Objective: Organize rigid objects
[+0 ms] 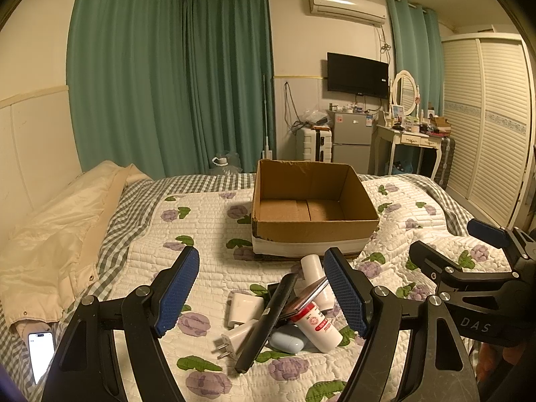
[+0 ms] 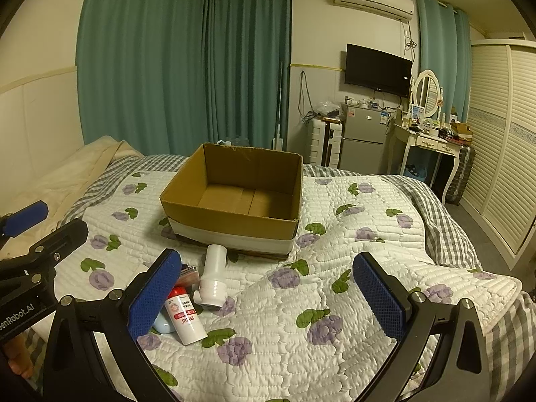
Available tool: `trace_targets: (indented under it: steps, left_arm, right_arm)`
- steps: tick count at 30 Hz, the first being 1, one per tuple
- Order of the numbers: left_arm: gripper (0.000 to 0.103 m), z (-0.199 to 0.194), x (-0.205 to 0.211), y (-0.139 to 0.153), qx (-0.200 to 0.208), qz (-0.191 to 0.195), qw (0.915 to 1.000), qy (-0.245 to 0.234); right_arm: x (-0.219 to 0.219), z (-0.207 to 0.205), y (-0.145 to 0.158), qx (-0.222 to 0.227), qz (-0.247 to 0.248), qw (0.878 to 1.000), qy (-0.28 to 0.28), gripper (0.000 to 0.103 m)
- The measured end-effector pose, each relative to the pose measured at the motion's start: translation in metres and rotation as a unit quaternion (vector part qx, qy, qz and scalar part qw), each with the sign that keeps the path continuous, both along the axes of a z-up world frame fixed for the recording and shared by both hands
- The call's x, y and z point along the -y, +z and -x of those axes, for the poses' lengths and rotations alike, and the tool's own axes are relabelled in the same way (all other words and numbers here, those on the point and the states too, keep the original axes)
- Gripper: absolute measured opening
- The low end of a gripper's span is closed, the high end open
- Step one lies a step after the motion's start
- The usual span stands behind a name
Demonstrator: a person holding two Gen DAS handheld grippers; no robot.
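An open, empty cardboard box (image 1: 311,231) (image 2: 231,217) stands on the flowered quilt. In front of it lies a pile: a black remote (image 1: 268,321), two white charger plugs (image 1: 243,308), a white bottle with a red cap (image 1: 318,328) (image 2: 186,318), a plain white bottle (image 1: 311,264) (image 2: 214,278), a light blue case (image 1: 286,341) (image 2: 164,325) and a flat reddish item (image 1: 306,298). My left gripper (image 1: 261,289) (image 2: 47,227) hangs open over the pile, touching nothing. My right gripper (image 2: 268,296) (image 1: 459,244) is open over bare quilt, right of the pile.
A cream duvet (image 1: 57,227) lies along the bed's left side, with a lit phone (image 1: 42,351) beside it. Beyond the bed stand a small fridge (image 2: 363,137), a suitcase (image 2: 323,144), a dressing table (image 2: 432,144) and a louvred wardrobe (image 2: 502,154).
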State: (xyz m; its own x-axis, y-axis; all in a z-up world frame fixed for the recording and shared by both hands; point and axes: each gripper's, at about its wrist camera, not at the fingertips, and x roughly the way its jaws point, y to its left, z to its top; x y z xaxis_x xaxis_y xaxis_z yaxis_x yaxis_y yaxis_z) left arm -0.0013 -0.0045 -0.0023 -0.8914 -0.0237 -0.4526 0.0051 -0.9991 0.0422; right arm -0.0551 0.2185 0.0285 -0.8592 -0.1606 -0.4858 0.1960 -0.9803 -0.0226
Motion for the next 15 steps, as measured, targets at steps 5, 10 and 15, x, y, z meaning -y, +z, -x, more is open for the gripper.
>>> trace_targets:
  steps: [5,10,15]
  left_arm:
    - [0.08,0.0003,0.0007,-0.0005,0.0,0.001,1.0,0.0]
    - [0.08,0.0005,0.0016,0.0006,0.0,0.001,1.0,-0.001]
    - [0.08,-0.0001,0.0016,0.0011,0.0,0.002,1.0,-0.001]
  right_arm:
    - [0.0008,-0.0003,-0.0003,0.0,0.0,1.0,0.001,0.103]
    - [-0.0007,0.0,-0.0006,0.0,0.001,1.0,0.0,0.103]
    - [-0.0007,0.0001,-0.0006,0.0,0.001,1.0,0.001,0.103]
